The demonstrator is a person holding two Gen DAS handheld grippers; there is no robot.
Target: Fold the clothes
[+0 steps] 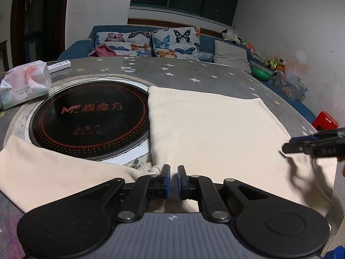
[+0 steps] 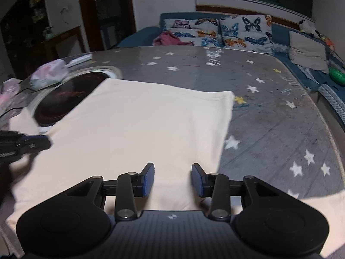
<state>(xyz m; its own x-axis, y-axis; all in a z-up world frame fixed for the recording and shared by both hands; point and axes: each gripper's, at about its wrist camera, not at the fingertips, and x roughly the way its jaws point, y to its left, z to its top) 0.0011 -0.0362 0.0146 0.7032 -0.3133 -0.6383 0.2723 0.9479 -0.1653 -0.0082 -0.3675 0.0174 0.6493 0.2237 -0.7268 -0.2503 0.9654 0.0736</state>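
Observation:
A cream garment (image 1: pixel 211 127) lies flat on the grey star-print table, with one sleeve (image 1: pixel 54 172) stretched left below the cooktop. It also shows in the right wrist view (image 2: pixel 140 125). My left gripper (image 1: pixel 173 181) hovers over the garment's near edge by the armpit, jaws nearly shut with a thin gap and nothing between them. My right gripper (image 2: pixel 172 179) is open above the garment's near right part, empty. The right gripper shows at the right edge of the left wrist view (image 1: pixel 286 147); the left gripper shows at the left edge of the right wrist view (image 2: pixel 46 143).
A round black induction cooktop (image 1: pixel 90 118) is set in the table (image 1: pixel 194 71); the garment overlaps its right rim. A tissue pack (image 1: pixel 25 84) and a white remote (image 1: pixel 59 65) lie at the far left. A blue sofa with butterfly cushions (image 1: pixel 174 43) stands behind.

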